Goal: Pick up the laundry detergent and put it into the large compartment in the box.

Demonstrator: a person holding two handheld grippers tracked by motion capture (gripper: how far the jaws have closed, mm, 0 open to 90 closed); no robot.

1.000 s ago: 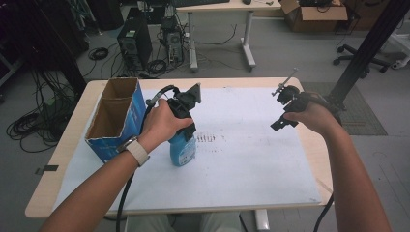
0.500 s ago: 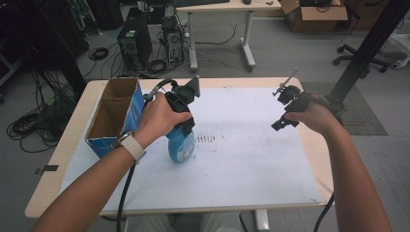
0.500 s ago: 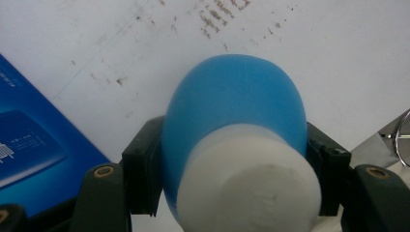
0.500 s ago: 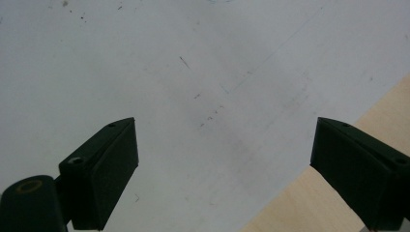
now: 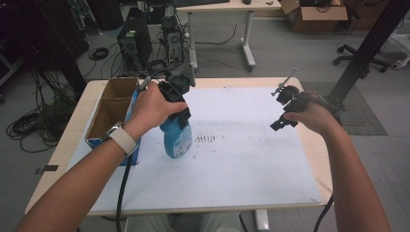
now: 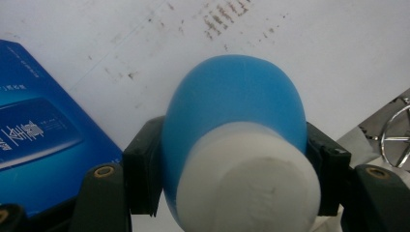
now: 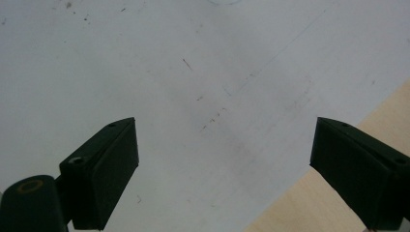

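The bottle (image 5: 177, 137) has come off the table (image 5: 251, 159) since a second ago and now hangs beside the box (image 5: 110, 112), clamped at its neck in the left tool (image 5: 180, 104). Probably bound for the box. The right tool (image 5: 285, 107) hovers, jaws apart.

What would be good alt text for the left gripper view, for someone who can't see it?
Seen from above, a blue bottle with a white cap is clamped between the left gripper's two black jaws. Below lies a white table sheet with dark smudges, and a blue box with white print sits at the left edge.
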